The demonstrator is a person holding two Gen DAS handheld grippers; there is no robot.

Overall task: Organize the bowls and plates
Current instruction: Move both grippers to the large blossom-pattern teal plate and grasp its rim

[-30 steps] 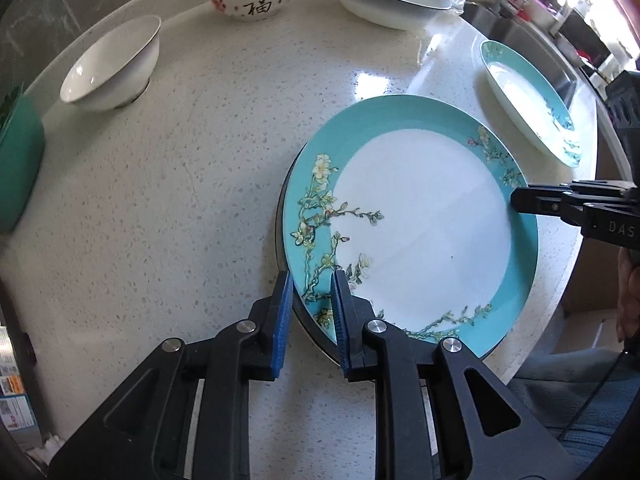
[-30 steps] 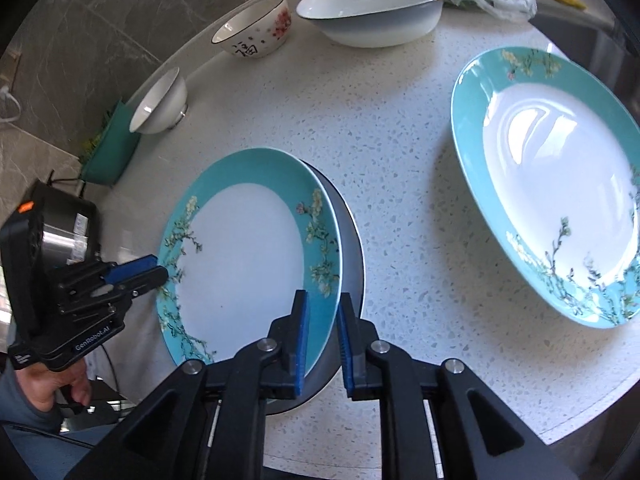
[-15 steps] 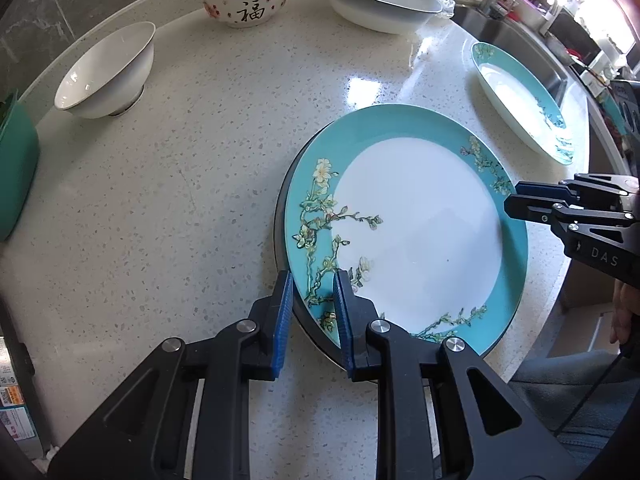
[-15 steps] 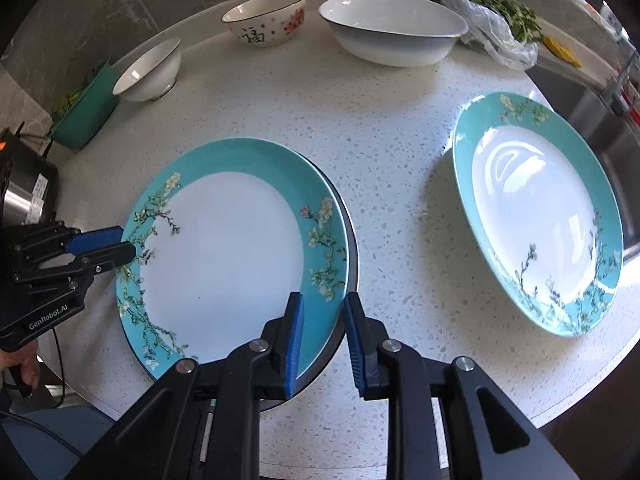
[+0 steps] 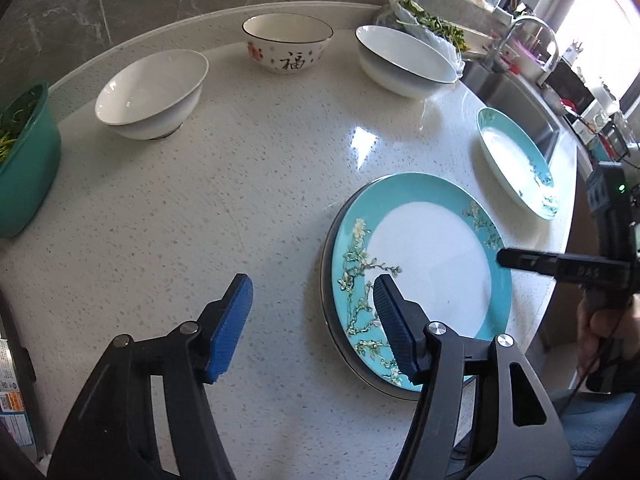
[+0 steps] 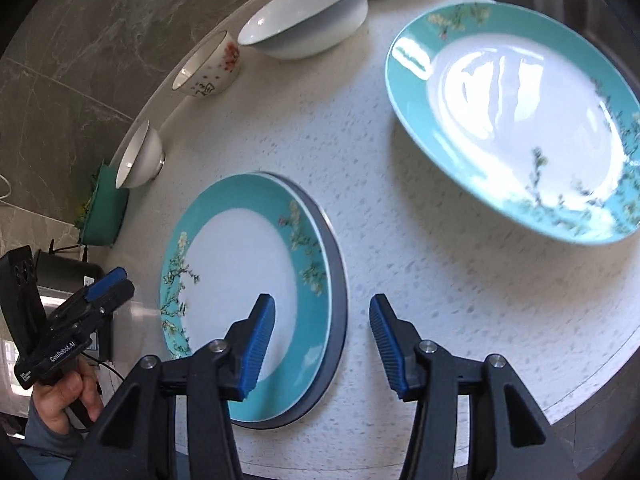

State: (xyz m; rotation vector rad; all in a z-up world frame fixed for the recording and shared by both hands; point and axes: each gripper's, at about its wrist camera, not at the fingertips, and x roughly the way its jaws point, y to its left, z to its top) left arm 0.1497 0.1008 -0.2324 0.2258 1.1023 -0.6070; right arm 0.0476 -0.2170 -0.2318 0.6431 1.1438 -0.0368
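Note:
A teal floral plate [image 5: 428,276] lies stacked on a grey plate [image 5: 326,280] near the counter's front edge; it also shows in the right wrist view [image 6: 244,280] on the grey plate [image 6: 338,300]. My left gripper [image 5: 312,320] is open and empty, its right finger over the plate's left rim. My right gripper [image 6: 322,336] is open and empty above the stack's right rim. A second teal plate [image 6: 516,116] lies to the right. Three bowls stand at the back: a plain white one [image 5: 154,94], a patterned one [image 5: 287,49], a wide white one [image 5: 404,62].
A green tub of greens [image 5: 26,160] stands at the far left. A bag of vegetables [image 5: 432,26] lies behind the wide bowl. A sink with a faucet [image 5: 532,36] is at the right. The counter edge curves close by the stack.
Both grippers have opened and let go of the teal plate, which now rests on the grey plate. Both have lifted and pulled back a little.

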